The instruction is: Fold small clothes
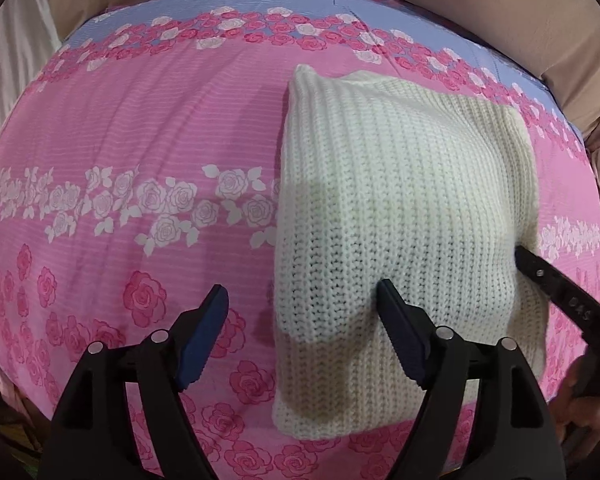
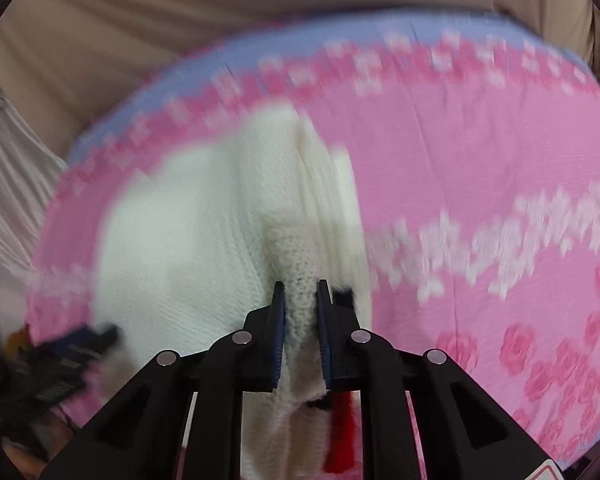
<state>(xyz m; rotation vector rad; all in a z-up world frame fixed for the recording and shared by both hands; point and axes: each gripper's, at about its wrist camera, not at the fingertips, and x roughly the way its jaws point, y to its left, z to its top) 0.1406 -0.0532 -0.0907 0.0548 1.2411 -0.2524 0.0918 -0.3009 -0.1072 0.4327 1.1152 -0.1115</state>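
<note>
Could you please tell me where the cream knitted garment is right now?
In the left wrist view, the cream knitted garment lies folded right of centre on the pink rose-patterned bedsheet, its right edge pinched by the right gripper.

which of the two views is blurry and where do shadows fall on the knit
Left wrist view: sharp, with fisheye bulging of the floral bedsheet; grey shadows cross the cream knit garment ahead of the open left tool. Right wrist view: sheet and garment smeared by motion blur, only the right tool, shut on a knit fold, stays crisp.
</note>
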